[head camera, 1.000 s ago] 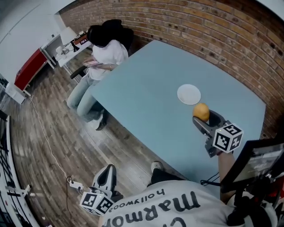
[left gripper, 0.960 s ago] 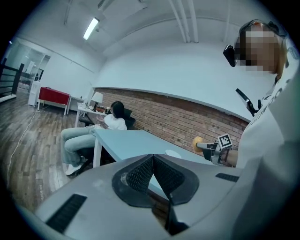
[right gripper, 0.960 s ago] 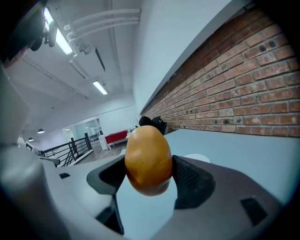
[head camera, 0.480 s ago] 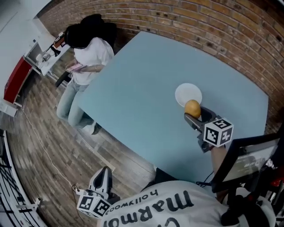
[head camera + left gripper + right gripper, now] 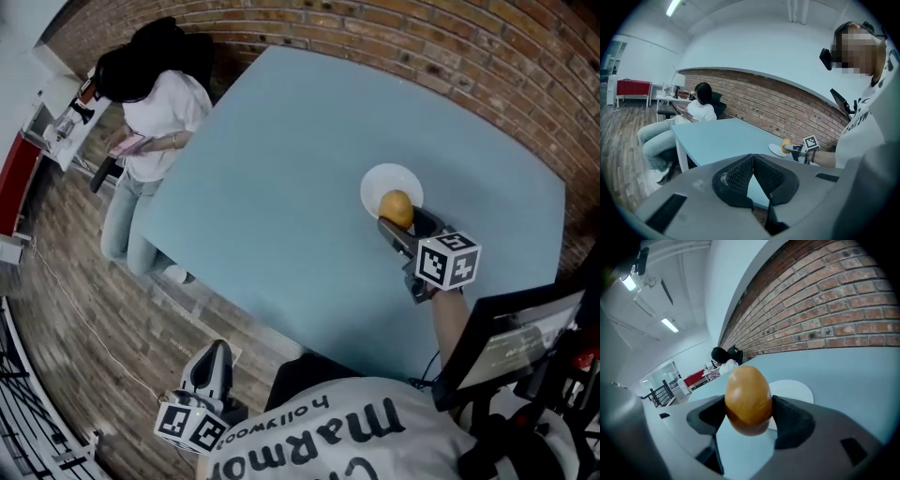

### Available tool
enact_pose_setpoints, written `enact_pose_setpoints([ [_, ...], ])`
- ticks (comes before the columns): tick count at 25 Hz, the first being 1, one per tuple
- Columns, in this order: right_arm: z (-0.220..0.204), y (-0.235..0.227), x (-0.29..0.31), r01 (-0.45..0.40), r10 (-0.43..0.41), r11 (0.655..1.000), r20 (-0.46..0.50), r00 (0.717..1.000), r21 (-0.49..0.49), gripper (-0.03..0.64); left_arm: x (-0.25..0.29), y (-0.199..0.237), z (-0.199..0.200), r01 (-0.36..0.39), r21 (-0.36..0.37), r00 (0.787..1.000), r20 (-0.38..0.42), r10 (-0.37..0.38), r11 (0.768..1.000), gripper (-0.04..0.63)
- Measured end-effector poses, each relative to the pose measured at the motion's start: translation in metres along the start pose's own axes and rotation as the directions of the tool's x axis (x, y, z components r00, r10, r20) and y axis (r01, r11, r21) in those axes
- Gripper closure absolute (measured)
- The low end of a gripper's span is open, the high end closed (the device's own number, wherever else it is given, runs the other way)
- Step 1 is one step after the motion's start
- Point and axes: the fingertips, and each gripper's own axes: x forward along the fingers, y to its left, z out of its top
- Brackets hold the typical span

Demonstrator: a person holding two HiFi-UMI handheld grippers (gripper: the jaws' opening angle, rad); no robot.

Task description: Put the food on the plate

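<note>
An orange egg-shaped piece of food (image 5: 397,207) (image 5: 748,399) is clamped between the jaws of my right gripper (image 5: 401,221) (image 5: 749,414). It hangs just over the near edge of the small white plate (image 5: 384,181) (image 5: 794,389) on the blue table (image 5: 281,178). In the left gripper view the food (image 5: 786,144) and plate (image 5: 776,150) show far off. My left gripper (image 5: 212,367) (image 5: 752,174) is low beside the table's near edge, over the wooden floor, its jaws pressed together with nothing between them.
A seated person (image 5: 150,103) in a white top is at the table's far left corner. A brick wall (image 5: 450,47) runs behind the table. A laptop screen (image 5: 511,328) stands at the right, near my right arm.
My right gripper has carried the food forward from short of the plate to over the plate's near edge. The left gripper has stayed low by the floor.
</note>
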Motion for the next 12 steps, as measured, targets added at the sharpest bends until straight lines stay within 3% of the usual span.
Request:
enact_pose_setpoints([
  [6, 0.004, -0.019, 0.013, 0.079, -0.079, 0.997, 0.004, 0.997, -0.003, 0.304, 0.032, 0.009, 0.014, 0.079, 0.036, 0.995, -0.062, -0.076, 0.996, 0.589],
  [12, -0.005, -0.039, 0.023, 0.179, -0.179, 0.984, -0.022, 0.984, -0.002, 0.304, 0.066, 0.013, 0.025, 0.190, 0.068, 0.977, -0.111, -0.181, 0.979, 0.589],
])
